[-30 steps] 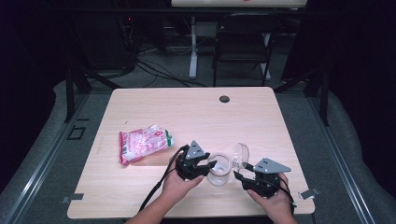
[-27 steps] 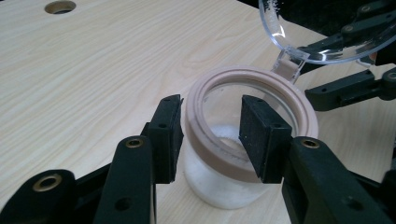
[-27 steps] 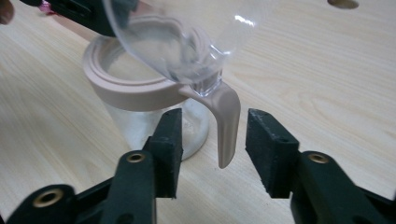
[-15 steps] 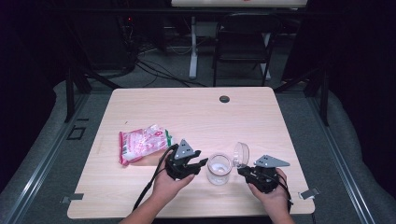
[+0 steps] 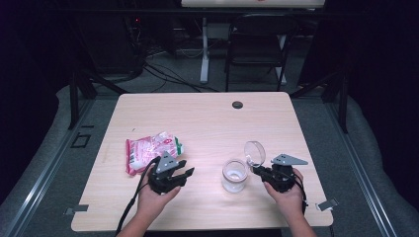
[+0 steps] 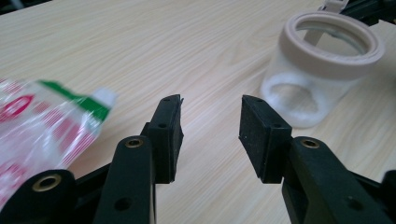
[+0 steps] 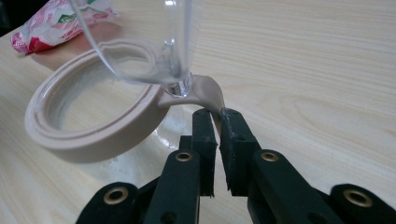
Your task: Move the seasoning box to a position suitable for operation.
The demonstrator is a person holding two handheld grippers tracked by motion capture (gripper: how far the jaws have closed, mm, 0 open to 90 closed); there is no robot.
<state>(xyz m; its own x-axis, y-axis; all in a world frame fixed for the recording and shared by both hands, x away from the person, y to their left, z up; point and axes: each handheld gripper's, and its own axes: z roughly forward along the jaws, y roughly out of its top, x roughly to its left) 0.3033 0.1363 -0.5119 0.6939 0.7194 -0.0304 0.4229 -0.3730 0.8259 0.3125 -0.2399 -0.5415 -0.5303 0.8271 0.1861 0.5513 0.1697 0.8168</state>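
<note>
Two hands enter from the bottom edge of the high view. The left gripper, lower left, points right with jaws half apart and empty. The right gripper, just closing, pinches the hinge tab of the jar.

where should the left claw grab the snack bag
Take the bag by its near crimped corner, coming in low from the jar side, where the left claw sits open. The bag lies flat on the table, so only that thin sealed edge fits between the jaws; the puffy middle would likely slip.
</note>
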